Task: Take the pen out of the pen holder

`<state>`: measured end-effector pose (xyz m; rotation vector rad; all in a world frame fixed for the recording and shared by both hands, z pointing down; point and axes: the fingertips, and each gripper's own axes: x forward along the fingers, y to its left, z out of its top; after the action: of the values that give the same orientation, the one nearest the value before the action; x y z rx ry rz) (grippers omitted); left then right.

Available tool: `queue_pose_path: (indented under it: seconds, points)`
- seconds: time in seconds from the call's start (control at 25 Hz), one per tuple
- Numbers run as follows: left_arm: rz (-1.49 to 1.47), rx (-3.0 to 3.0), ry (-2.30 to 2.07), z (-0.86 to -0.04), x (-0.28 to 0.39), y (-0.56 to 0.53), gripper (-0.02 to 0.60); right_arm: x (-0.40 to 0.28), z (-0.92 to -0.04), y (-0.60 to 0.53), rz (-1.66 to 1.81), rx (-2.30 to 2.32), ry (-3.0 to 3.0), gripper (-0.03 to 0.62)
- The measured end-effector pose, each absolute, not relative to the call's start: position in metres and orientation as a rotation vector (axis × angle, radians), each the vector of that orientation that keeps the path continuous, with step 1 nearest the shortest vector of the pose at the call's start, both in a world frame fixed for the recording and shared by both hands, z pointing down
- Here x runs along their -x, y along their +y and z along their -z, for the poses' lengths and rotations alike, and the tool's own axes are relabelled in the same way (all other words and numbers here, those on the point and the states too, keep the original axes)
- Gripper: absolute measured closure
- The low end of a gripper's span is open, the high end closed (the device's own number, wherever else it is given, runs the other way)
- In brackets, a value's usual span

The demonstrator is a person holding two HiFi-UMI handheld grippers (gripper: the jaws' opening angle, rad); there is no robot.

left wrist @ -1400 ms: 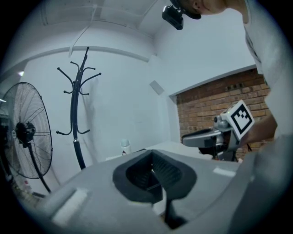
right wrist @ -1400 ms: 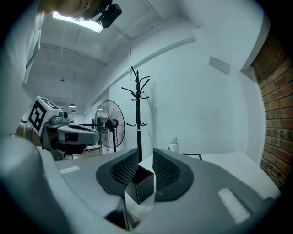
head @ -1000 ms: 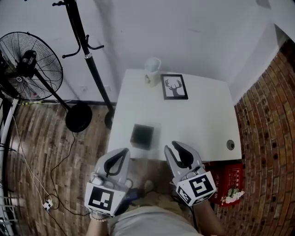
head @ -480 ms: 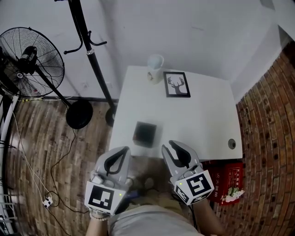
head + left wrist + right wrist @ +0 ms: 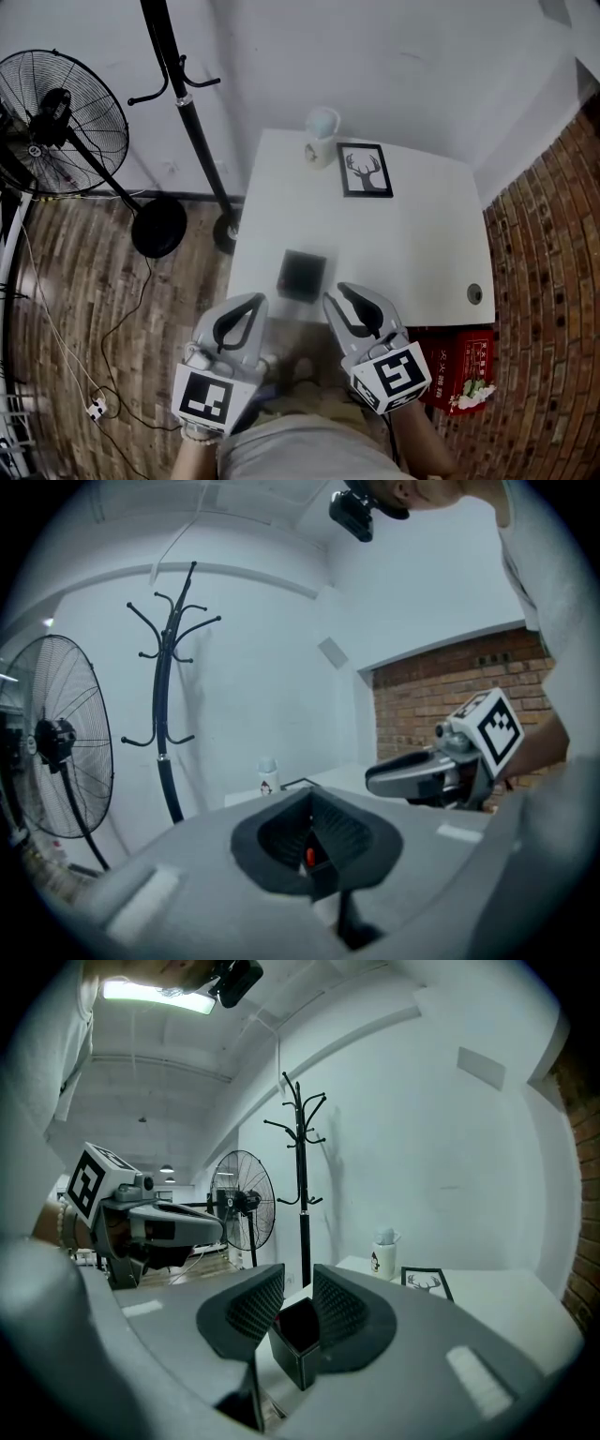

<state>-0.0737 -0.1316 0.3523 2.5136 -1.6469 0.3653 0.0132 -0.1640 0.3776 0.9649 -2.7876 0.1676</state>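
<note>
A black square pen holder (image 5: 302,274) stands near the front edge of the white table (image 5: 412,244). No pen shows in it from above. Both grippers hang side by side just short of that edge, over the floor. My left gripper (image 5: 251,302) is left of the holder, its jaws closed together (image 5: 311,799). My right gripper (image 5: 336,292) is just right of the holder and slightly open. In the right gripper view (image 5: 298,1279) the pen holder (image 5: 298,1335) shows through the narrow gap, still beyond the fingertips. Neither gripper holds anything.
A white mug (image 5: 322,136) and a framed deer picture (image 5: 364,171) stand at the table's far side. A coat stand (image 5: 183,94) and a floor fan (image 5: 56,122) are to the left. A brick wall and a red box (image 5: 459,370) lie to the right.
Both grippers have edged a little forward toward the table's front edge and the pen holder. Their jaws look the same as before.
</note>
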Motion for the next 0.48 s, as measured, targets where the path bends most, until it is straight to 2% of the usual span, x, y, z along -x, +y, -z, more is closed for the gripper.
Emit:
queue_pose_path:
  seconds: [0.48]
  points:
    - [-0.356, -2.459, -1.668, -0.362, 0.098, -0.142, 0.586, 0.023, -0.401, -0.172, -0.166, -0.831, -2.739, 0.511]
